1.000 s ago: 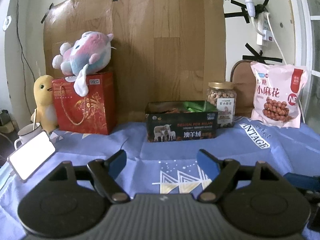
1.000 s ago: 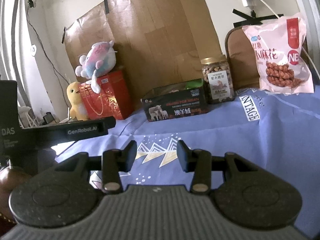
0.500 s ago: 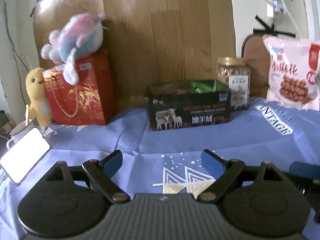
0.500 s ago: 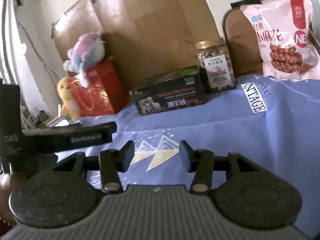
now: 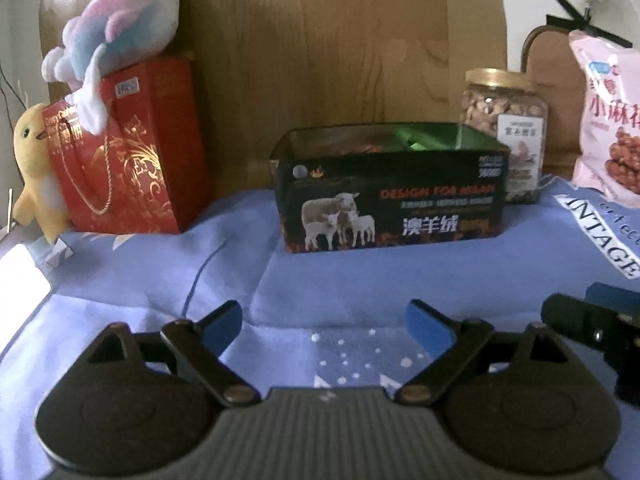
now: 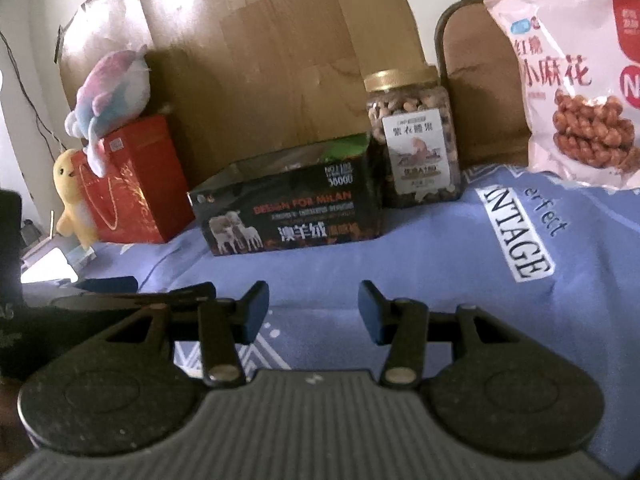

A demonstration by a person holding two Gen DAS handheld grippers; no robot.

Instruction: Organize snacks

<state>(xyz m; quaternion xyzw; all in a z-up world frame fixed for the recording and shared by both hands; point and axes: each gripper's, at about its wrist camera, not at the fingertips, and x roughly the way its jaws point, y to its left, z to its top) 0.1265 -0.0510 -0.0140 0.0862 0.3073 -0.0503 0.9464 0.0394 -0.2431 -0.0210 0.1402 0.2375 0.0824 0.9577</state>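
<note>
1. Black card with sheep printed on it: the open box stands mid-table on the blue cloth, its top open, with green and reddish packets showing inside, though I cannot make out what they are.
2. Just beside its right end, touching or nearly so, stands the clear nut jar with a gold lid, upright; further right the pink snack bag leans upright at the back.
3. My left tongs are spread wide and hold nothing; they point straight at the box from a little way off.
4. My right tongs are parted less widely, also empty, aimed between box and jar.
5. Judging by this, I am in an approach with nothing gripped. Whether the jar and bag belong in the box or already sit where they should, I cannot tell from here.
6. Outward: a red gift bag with a plush toy on top, and a yellow duck at far left.
</note>
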